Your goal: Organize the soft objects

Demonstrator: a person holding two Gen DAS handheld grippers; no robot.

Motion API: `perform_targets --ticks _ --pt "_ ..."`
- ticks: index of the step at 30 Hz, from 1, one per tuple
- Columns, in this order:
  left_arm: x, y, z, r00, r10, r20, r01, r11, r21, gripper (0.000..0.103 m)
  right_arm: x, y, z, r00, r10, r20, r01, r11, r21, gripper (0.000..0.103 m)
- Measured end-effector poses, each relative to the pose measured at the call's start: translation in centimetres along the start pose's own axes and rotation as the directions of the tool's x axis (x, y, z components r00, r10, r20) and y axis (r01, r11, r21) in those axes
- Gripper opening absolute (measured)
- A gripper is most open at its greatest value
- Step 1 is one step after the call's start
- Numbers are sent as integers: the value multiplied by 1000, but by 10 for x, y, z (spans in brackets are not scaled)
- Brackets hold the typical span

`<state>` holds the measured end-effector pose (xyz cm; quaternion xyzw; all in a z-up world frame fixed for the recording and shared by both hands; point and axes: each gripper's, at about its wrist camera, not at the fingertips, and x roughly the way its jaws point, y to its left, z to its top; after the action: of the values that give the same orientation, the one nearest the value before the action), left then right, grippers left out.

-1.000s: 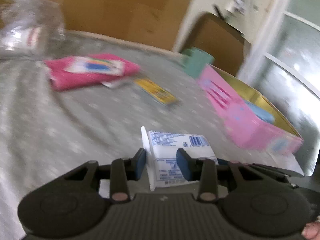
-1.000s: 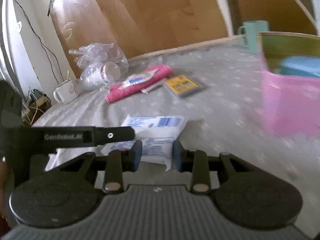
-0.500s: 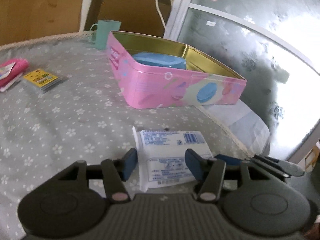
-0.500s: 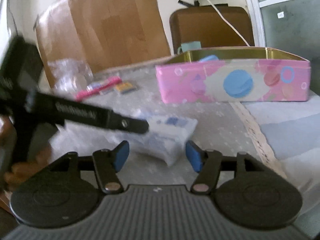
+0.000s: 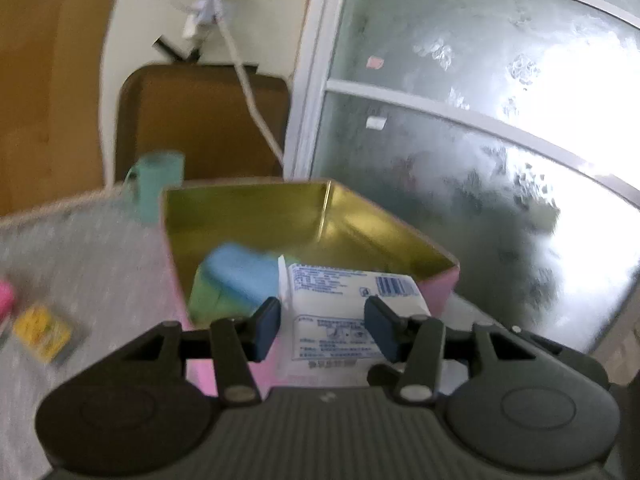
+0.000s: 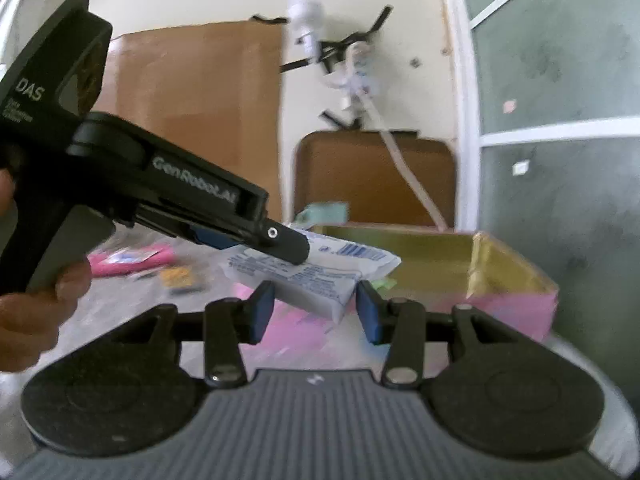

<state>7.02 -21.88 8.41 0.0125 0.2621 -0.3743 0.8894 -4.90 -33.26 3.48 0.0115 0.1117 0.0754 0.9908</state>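
At the far left of my left camera's view, a pink bundle [image 5: 6,300] pokes in at the edge of the worktop [image 5: 80,264], which wears a grey cloth with small white flowers. Just beside it lies a flat yellow card pack [image 5: 42,334]. Further back stands a teal mug [image 5: 158,184], close to the rear corner of the open pink tin with a gold inside [image 5: 248,216].

Inside the tin, against its near wall, a blue soft pad [image 5: 240,276] lies on top of a green soft pad [image 5: 208,300]. Right of them, my left tongs [image 5: 324,326] are clamped on a white plastic packet [image 5: 348,304] with blue print. The blue pads have just been closing, with the packet between them. It is off the worktop and over the near part of the tin, its far end reaching across the opening.

My right camera shows my left hand [image 6: 36,312] around the black handle. The packet sticks out past the left tongs' tip, above the tin's near edge. My right tongs [image 6: 314,312] have also just been closing, but they stand apart. The packet's near corner dips between their pads, and I cannot see either pad pressing on it.

Beyond the tin, on the right, is a frosted glass door with a white frame [image 5: 480,160].
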Motion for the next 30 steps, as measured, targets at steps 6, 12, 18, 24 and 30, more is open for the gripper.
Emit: perform_targets --ticks 6,12,18,24,30 --pt "54 15 20 998 11 -65 -16 998 -67 49 40 -38 21 997 -65 -34 66 998 17 48" --pt "96 29 25 986 97 -136 -110 990 -91 63 85 -53 19 988 -90 -127 89 996 -18 42" --pt "106 22 28 969 215 -124 -222 974 -46 76 130 -76 18 952 -238 -191 236 971 -33 42" --pt "70 26 27 972 230 -46 -232 971 -51 75 113 -89 15 954 -263 -148 276 958 80 43" --pt "10 49 6 955 298 1 -297 952 -76 75 78 -49 25 991 -123 -48 127 989 78 43"
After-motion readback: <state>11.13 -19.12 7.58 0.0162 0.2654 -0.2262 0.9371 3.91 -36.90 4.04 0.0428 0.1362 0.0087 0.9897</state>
